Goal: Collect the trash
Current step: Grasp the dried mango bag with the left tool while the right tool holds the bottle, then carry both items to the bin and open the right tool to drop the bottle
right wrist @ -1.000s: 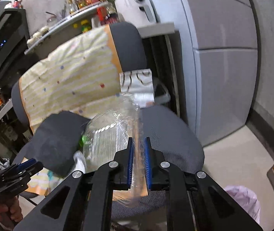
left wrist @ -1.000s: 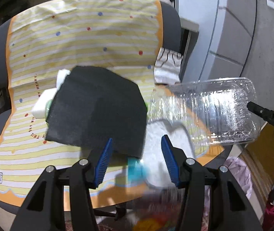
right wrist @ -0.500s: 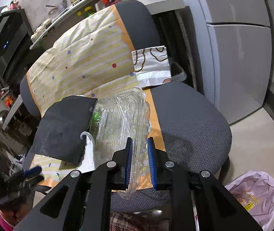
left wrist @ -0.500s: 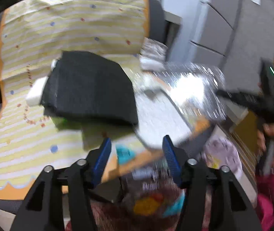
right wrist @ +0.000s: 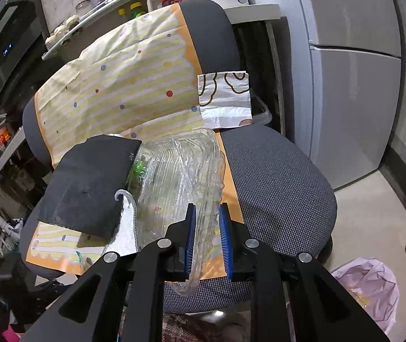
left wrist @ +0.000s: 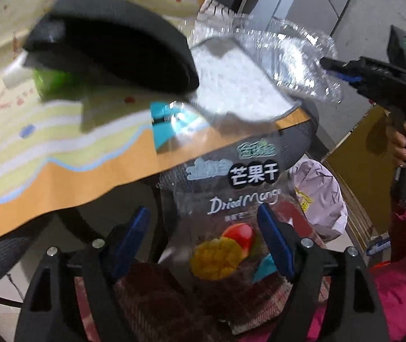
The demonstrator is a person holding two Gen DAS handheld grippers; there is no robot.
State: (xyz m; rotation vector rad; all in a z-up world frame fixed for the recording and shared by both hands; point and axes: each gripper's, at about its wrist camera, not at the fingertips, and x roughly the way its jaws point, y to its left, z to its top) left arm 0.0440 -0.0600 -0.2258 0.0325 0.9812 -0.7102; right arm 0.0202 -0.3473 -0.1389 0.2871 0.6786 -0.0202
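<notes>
Mid-collection, by the look of it: right tongs (right wrist: 206,240) clenched on the near rim of the clear plastic clamshell container (right wrist: 174,179), lifted partly off the office chair (right wrist: 274,176). Left tongs (left wrist: 203,242) spread wide and grasping nothing, aimed down past the chair's front edge at a dried mango pouch (left wrist: 231,208) lying on a dark plaid cloth (left wrist: 157,293) below the chair seat. Pouch framed between the blue pads (left wrist: 130,240) but not pinched. Pink trash bag (right wrist: 374,290) waiting on the floor beside the chair, on its right.

Next move, judged from this: carry the container sideways off the chair and over the bag's mouth, then release; thin rim liable to flex or slip, so a steady clamp needed. For the left side, a short advance and a close on the pouch's flat face.

Against a second ago: left view dropped from the black foam sheet (left wrist: 111,40) on the chair down to below the seat edge, bringing the pouch into plain sight. Container held then too, now tipped nearer the chair's front. Heavy motion blur over the chair cover (left wrist: 46,142).
</notes>
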